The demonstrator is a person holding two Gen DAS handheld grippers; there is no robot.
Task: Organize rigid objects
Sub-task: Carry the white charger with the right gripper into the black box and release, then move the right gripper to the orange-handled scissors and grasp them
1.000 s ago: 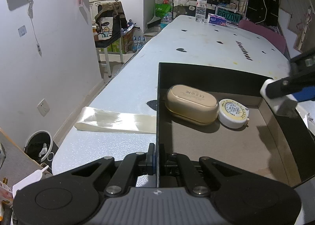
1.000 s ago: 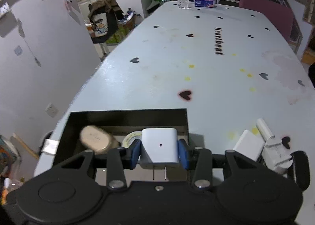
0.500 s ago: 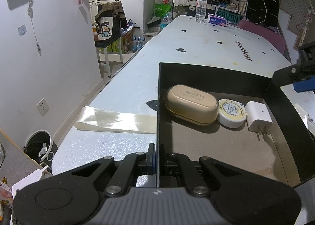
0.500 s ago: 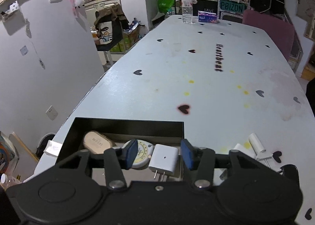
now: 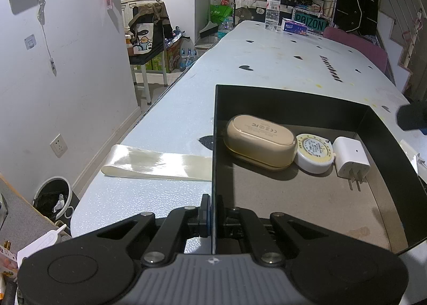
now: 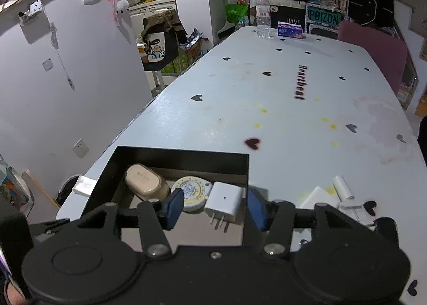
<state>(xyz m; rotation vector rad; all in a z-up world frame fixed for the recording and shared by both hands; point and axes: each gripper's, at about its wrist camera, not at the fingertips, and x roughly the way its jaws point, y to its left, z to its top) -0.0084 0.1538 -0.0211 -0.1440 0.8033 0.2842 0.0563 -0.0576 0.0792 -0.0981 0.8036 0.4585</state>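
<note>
A black open box (image 5: 293, 96) (image 6: 176, 154) stands on the white table. Inside lie a beige oval case (image 5: 260, 142) (image 6: 145, 181), a round white tape measure (image 5: 315, 152) (image 6: 190, 190) and a white plug charger (image 5: 351, 159) (image 6: 223, 200), side by side. My left gripper (image 5: 212, 214) is shut on the box's near left wall. My right gripper (image 6: 214, 210) hovers above the box's right side, its jaws opening, the charger lying loose below them. In the left wrist view only a dark tip of the right gripper (image 5: 411, 118) shows at the right edge.
A cream ribbon (image 5: 157, 163) lies left of the box. White small items (image 6: 343, 190) rest on the table right of the box. A water bottle (image 6: 263, 22) and a tissue pack (image 6: 290, 30) stand at the table's far end. A pink chair (image 6: 373, 48) is at the right.
My right gripper let go of the white charger, which now lies in the box beside the tape measure. The gripper opened, rose and drew back toward the right. The left gripper stayed put.
</note>
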